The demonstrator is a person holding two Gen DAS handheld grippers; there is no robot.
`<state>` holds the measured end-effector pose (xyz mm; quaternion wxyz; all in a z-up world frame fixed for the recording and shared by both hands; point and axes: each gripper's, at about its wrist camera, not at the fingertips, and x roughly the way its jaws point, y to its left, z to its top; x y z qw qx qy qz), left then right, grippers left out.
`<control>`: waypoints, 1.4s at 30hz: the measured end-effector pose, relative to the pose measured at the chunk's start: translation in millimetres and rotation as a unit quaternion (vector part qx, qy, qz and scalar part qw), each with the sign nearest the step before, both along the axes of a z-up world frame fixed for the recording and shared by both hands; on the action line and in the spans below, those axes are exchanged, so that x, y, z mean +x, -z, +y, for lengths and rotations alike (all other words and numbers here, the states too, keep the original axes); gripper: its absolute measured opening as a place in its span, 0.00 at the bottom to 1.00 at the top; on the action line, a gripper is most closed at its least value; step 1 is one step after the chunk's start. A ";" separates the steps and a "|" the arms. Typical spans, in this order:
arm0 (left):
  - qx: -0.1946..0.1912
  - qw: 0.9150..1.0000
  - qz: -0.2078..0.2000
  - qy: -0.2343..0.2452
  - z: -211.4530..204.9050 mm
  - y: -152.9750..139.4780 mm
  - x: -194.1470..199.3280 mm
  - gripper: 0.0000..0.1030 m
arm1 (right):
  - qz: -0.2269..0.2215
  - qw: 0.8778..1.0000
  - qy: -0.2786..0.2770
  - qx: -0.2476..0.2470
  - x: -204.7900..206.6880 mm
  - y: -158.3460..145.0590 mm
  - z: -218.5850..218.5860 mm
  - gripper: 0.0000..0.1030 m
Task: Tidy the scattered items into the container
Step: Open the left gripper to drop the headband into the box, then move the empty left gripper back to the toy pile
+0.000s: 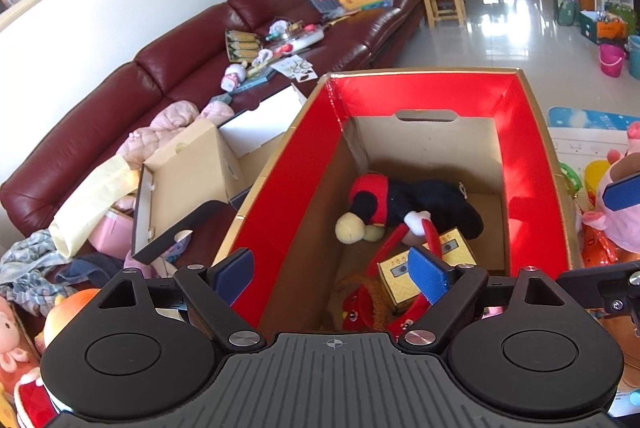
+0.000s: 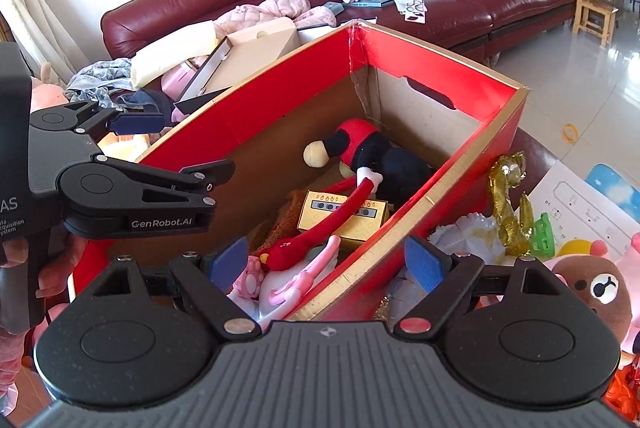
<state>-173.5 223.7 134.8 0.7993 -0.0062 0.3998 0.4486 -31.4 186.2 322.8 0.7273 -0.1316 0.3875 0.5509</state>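
Toys already lie in the big red box [image 1: 416, 84]: a black and red plush doll [image 1: 404, 206], a small yellow carton [image 1: 404, 274] and a long red soft toy [image 2: 320, 232] draped over it. From the right wrist view a pink and white plush [image 2: 276, 286] sits in the near corner of the box too.

Left gripper [image 1: 332, 276] hangs over the near edge of the box with its jaws wide apart and nothing between them. It looks as if it is done dropping a toy in. Right gripper [image 2: 326, 264] is also wide apart and empty. Its blue pads sit on each side of the box's near wall, not pressing on it.

More toys wait outside the box. A brown bear [image 2: 592, 288] with a pink toy beside it, a gold crinkly thing [image 2: 508, 204] and a pale frilly thing [image 2: 464, 240] lie just beside the box on the right.

Next, I think, the right gripper should swing to the right, come down over one of these, close on it, and lift it clear of the wall before letting go over the box.
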 end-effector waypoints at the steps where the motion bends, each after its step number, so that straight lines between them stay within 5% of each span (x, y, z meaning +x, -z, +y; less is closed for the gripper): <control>1: -0.003 1.000 -0.002 0.003 -2.8 -0.7 0.6 0.89 | -0.001 1.000 0.000 0.001 0.4 -0.9 -1.4 0.85; 13: -0.008 0.997 -0.011 0.082 -65.2 -7.0 26.0 0.89 | -0.016 0.999 0.042 0.004 12.1 2.3 -50.7 0.88; 23: -0.017 0.987 0.008 0.160 -132.8 14.1 66.3 0.91 | 0.025 0.989 0.147 -0.016 40.8 49.9 -143.4 0.88; 31: -0.072 0.979 0.043 0.187 -167.0 51.5 88.2 0.91 | 0.063 0.975 0.209 -0.037 48.7 87.8 -206.3 0.88; 42: -0.161 0.967 0.085 0.180 -191.0 125.6 108.9 0.91 | 0.081 0.965 0.240 -0.063 47.9 120.3 -236.7 0.88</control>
